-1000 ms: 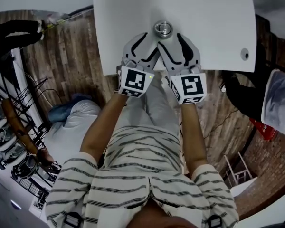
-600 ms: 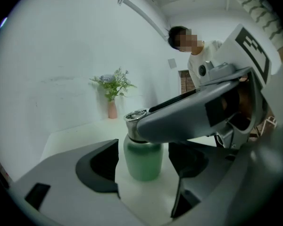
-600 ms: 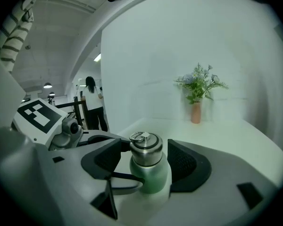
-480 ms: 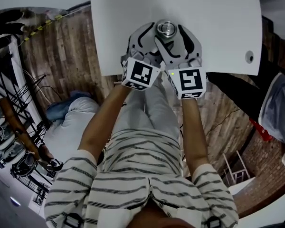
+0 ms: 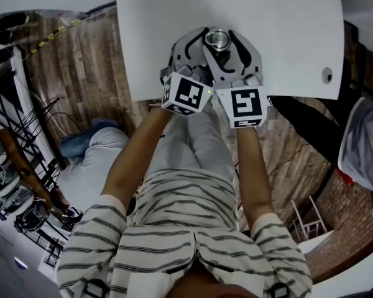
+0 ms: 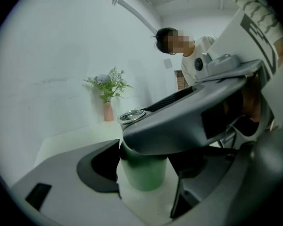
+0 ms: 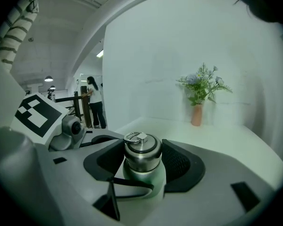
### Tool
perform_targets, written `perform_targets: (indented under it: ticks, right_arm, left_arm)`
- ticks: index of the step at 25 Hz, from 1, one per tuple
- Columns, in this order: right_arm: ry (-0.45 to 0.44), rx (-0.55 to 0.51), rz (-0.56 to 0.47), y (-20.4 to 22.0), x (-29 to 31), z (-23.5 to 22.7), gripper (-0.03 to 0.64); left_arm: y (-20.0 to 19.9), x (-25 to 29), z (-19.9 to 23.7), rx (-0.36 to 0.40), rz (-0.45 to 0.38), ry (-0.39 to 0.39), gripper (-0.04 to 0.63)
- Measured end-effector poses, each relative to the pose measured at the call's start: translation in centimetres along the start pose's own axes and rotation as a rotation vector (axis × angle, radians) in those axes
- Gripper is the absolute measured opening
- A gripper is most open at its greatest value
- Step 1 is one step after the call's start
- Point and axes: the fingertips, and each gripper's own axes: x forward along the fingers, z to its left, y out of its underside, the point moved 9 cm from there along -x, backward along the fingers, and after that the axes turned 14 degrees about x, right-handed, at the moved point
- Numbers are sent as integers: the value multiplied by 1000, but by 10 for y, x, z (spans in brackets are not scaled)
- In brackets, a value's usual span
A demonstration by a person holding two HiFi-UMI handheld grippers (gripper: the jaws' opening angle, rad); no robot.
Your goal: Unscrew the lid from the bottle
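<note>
The green bottle (image 6: 142,173) stands upright on the white bench (image 5: 286,17), close to its near edge and about midway along it. Its steel lid (image 7: 141,152) is on top, with a small ring lying on it. Both claws reach it from the near edge. The left claw (image 6: 148,166) sits low around the green body. Its jaws have just been closing, and they now lie against the body, so it grasps the bottle. The right claw (image 7: 142,160) sits higher and crosses over the left one. Its jaws have also just been closing, and its dark pads (image 7: 179,161) clench the lid from both sides. A small grey disc (image 5: 326,75) lies near the bench's near right corner. A vase of flowers (image 7: 196,112) stands at the far edge by the wall
</note>
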Motion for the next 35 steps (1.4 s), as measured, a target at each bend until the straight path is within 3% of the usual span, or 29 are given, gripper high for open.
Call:
perform_targets:
  ticks: [9,13,20,28,35]
  right_arm:
    - [-39,-26,13,0,1,-3,255]
    - [-99,-49,41,-3,1,-6,255]
    - [-333,-188,161,-13,7,-20,256]
    - [-644,-323,211,-18,18,-41,256]
    - [-749,-418,294,-26,21,-42,258]
  left_arm:
    - [3,-2,1,6,-6,-15,308]
    - [2,-2,2,5,-6,-9,308]
    - [3,-3,4,9,-10,2,308]
    - [4,0,3,17,-1,22,308]
    - [3,-3,3,20,-1,25,308]
